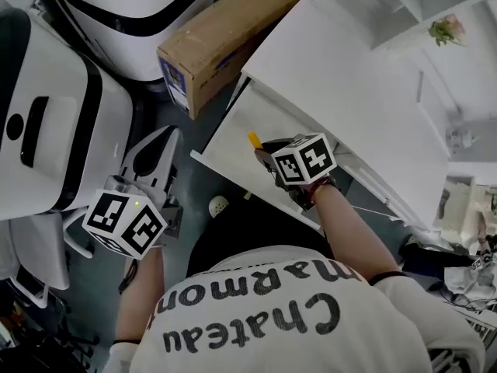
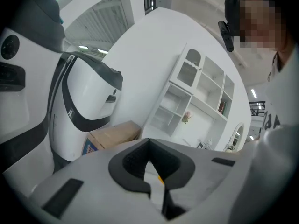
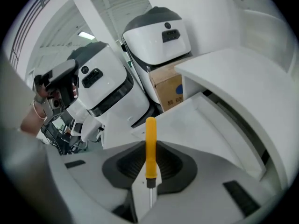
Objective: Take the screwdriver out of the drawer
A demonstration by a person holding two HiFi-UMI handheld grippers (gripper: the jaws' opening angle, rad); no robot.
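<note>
Now, screwdriver (image 3: 150, 148): clamped in the right hand-held gripper (image 3: 150, 185), yellow handle poking forward out of the jaws, metal shank running back between them; seen from the head view over the open drawer (image 1: 233, 142), apparently lifted off its floor.
Grip: pinched on the slim part where handle meets shank, with most of the handle out beyond the pads.
Slip risk: probably the main one; thin round steel in a narrow pinch, heavy end outboard, so prone to swivel or drop back into the drawer on a jerk or a quick roll of the wrist.
Knock risk: handle close to the drawer's front wall and to the overhanging edge of the white surface (image 1: 349, 76); apt to be caught and levered loose on a careless pull sideways or upward.
Left hand-held gripper (image 1: 155, 150): jaws a little apart, nothing between them, well left of the drawer beside the white machines (image 1: 46, 123); too far off to steady or catch anything.
Beyond: cardboard box (image 1: 225, 37) behind the drawer, cluttered floor below; likely awkward to recover a dropped tool from there.
</note>
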